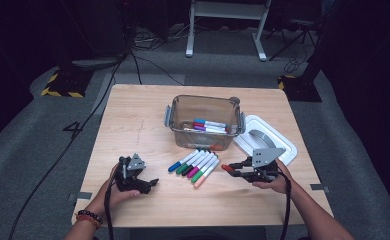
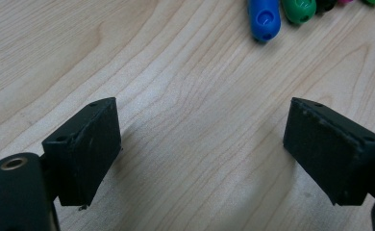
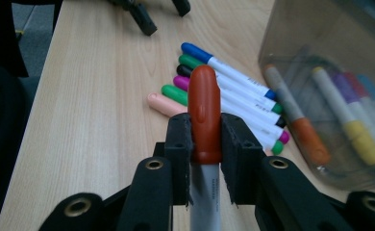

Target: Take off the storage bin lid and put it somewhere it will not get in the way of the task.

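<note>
- The right gripper (image 3: 206, 159) has its two black jaws clamped on a red-capped marker (image 3: 204, 113), gripping it at the base of the cap, with the white barrel running back between the jaws toward the camera
- In the high view the right gripper (image 1: 232, 169) sits near the table's front right, held in the person's right hand (image 1: 273, 183), and the red-capped marker (image 1: 227, 168) sticks out from its tip, pointing left toward the loose markers
- The row of loose markers (image 1: 195, 165) lies side by side on the wooden table (image 1: 133, 120), just in front of the clear plastic bin (image 1: 204, 121); the caps seen are blue, green, black, magenta, green and peach
- In the right gripper view the row of loose markers (image 3: 224, 91) lies just beyond the held marker, with the bin to its right
- More markers (image 1: 209, 125) lie inside the bin, and an orange-capped one (image 1: 205, 146) rests against the bin's front wall
- A white lid (image 1: 267, 136) lies flat on the table, just right of the bin
- The left gripper (image 1: 153, 182) rests at the front left of the table in the person's left hand (image 1: 114, 192), well apart from the markers
- In the left gripper view its jaws stand apart over bare wood with nothing between them; the blue cap (image 2: 264, 18) and a green cap (image 2: 298, 9) lie farther off at the top edge
</note>
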A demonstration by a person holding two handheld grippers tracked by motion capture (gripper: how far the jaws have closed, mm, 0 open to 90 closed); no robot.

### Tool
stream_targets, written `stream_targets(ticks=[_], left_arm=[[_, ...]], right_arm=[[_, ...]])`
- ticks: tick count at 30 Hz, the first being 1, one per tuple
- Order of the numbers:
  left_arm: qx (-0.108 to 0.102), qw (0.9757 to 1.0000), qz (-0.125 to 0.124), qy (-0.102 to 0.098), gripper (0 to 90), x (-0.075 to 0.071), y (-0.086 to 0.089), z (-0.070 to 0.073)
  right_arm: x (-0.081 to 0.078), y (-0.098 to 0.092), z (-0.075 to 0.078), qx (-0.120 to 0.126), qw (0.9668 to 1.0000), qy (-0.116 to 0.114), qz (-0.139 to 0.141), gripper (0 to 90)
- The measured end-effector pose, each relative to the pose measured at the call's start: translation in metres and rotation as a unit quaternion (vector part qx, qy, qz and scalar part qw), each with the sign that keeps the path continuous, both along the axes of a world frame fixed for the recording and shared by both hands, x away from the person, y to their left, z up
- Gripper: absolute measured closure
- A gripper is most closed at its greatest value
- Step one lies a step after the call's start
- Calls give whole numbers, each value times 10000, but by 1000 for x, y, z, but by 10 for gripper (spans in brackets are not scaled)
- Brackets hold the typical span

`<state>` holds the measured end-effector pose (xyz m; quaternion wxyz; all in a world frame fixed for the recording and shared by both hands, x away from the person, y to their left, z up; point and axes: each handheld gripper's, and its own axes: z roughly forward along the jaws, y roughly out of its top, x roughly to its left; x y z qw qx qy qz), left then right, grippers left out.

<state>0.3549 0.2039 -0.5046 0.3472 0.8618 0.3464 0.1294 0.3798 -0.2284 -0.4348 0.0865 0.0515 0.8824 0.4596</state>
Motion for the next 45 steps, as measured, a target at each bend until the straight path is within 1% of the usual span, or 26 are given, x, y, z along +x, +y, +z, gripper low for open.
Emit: stream_targets(ticks=[6, 10, 19, 24, 28, 31, 36, 45], left_arm=[[1, 10000, -2, 2, 133, 0, 0, 0], [1, 10000, -4, 3, 133, 0, 0, 0], [0, 10000, -15, 7, 132, 0, 0, 0], [1, 10000, -15, 5, 133, 0, 0, 0], [-1, 10000, -14, 5, 132, 0, 0, 0], [0, 10000, -14, 6, 132, 0, 0, 0], [0, 10000, -13, 5, 132, 0, 0, 0], [1, 10000, -16, 5, 133, 0, 0, 0]], right_arm=[[2, -11, 15, 242, 9994, -107, -226, 747], [3, -16, 22, 337, 9987, -175, -343, 747], [6, -21, 37, 407, 9972, -308, -549, 747], [8, -22, 47, 465, 9963, -342, -632, 747], [13, -24, 54, 488, 9955, -363, -731, 747], [17, -24, 60, 528, 9948, -370, -785, 747], [25, -20, 71, 509, 9942, -436, -838, 747], [39, -8, 93, 495, 9931, -583, -884, 747]])
